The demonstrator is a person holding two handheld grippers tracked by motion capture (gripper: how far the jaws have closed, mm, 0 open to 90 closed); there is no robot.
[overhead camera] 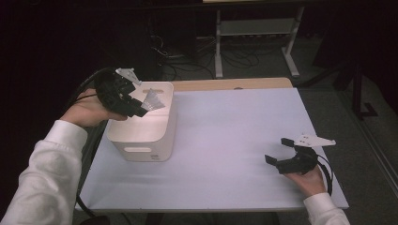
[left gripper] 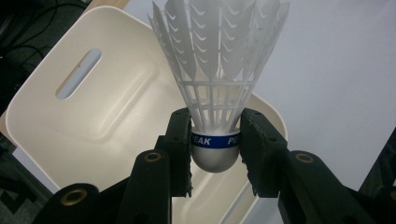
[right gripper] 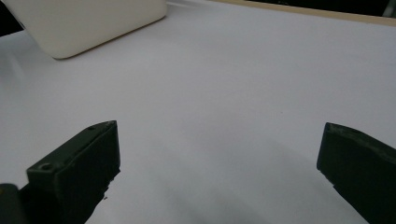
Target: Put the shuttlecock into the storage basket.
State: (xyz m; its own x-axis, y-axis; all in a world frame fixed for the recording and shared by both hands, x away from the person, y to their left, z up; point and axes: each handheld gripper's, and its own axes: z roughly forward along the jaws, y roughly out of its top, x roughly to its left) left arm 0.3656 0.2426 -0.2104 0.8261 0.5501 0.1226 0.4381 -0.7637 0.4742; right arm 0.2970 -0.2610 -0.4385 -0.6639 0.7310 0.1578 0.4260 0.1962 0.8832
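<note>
The counter [overhead camera: 225, 140] has a pale, bare top, and a strip of wood shows along its far edge. Near the far left corner of the counter stands a cream bin [overhead camera: 143, 136]. It is open at the top and has a slot handle in the wall that faces the person. In the left gripper view the inside of the bin looks smooth, and a second slot handle [left gripper: 78, 73] is cut in one wall.

The left gripper [overhead camera: 141, 108] is held above the open top of the bin, on the side of the left edge of the counter. Its fingers [left gripper: 180, 144] are clamped on a white shuttlecock [left gripper: 215, 84]. They press the rounded cork base from both sides, just at the blue band with letters. The feather skirt points away from the gripper and widens toward its end. In the high view the shuttlecock [overhead camera: 154, 101] hangs over the bin and touches no wall that I can see.

The right gripper [overhead camera: 281, 152] is near the near right corner of the counter, low over the surface. Its fingers [right gripper: 84, 163] are wide apart, with bare counter between them.
</note>
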